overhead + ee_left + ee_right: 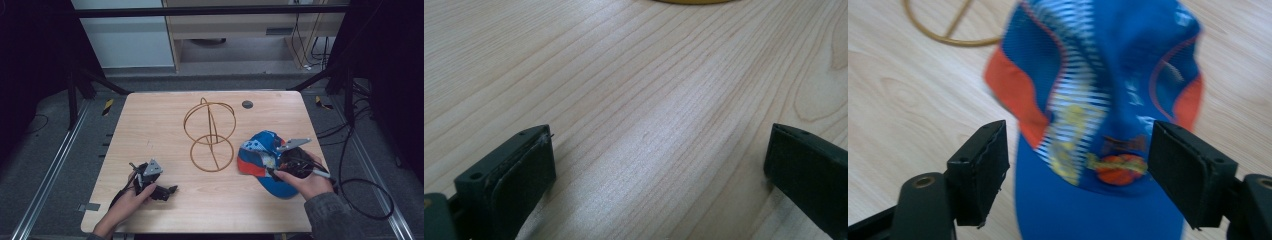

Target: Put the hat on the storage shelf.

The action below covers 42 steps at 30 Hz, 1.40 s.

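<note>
Pale wooden table (150,125), seen from above, standing on a grey floor with dark frame legs and cables around it. Near the middle of the table stands a gold wire stand (210,135) made of hoops: a flat ring lies on the wood and upright rings rise from it. A small dark round disc (247,104) sits on the table behind and to the right of the stand.

At the near left, a hand holds the left gripper (167,191) low over bare wood, well apart from the wire stand. In the left gripper view its two black jaws stand wide apart with nothing between them, only wood grain, and a yellow edge shows at the top of the picture.

At the near right, the other hand holds the right gripper (274,167) over a baseball cap (260,152) that lies on the table just right of the wire stand. The cap is blue with orange-red panels and a printed front. In the right gripper view the cap (1108,100) is blurred; the gripper's jaws are spread wide on either side of the blue brim. Whether they touch it cannot be told.
</note>
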Each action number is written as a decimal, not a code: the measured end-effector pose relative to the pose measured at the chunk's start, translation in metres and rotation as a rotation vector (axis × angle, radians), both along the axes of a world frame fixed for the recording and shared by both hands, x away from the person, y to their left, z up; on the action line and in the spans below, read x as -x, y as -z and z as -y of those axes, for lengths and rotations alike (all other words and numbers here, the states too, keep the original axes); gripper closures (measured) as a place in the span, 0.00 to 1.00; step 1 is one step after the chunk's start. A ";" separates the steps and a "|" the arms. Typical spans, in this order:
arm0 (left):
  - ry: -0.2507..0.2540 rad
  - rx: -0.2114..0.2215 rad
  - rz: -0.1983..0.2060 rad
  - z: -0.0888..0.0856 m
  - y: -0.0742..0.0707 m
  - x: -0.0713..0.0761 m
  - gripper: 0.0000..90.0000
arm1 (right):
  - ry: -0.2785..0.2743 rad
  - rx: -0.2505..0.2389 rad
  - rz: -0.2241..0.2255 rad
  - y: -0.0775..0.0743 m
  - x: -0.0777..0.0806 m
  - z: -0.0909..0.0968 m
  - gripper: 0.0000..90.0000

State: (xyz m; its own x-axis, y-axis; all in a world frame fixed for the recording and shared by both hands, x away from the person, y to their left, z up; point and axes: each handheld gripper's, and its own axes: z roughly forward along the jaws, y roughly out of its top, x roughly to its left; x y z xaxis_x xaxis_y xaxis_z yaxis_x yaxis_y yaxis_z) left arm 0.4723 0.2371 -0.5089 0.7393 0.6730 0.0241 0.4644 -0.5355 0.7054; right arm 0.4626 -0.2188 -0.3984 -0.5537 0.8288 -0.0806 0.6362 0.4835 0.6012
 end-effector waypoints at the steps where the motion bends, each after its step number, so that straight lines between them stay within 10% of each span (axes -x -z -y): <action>1: 0.000 0.000 0.000 0.000 0.000 0.000 0.00 | 0.015 -0.003 -0.020 -0.005 -0.007 0.007 0.31; 22: 0.001 -0.001 0.000 0.000 0.000 0.000 0.00 | 0.008 -0.045 -0.162 0.008 -0.057 0.001 0.49; 34: 0.003 0.000 0.000 0.000 0.000 0.000 0.00 | -0.026 -0.073 -0.210 0.014 -0.064 0.003 0.97; 42: -0.001 0.003 -0.001 0.000 0.000 0.000 0.00 | -0.031 -0.080 -0.187 0.003 -0.059 0.012 1.00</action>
State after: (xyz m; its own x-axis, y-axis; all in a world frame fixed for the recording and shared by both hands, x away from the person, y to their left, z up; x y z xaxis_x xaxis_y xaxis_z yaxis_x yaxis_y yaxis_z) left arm 0.4721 0.2370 -0.5089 0.7389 0.6735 0.0218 0.4653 -0.5332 0.7065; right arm 0.5220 -0.2304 -0.4012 -0.5782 0.8107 0.0916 0.7261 0.4601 0.5109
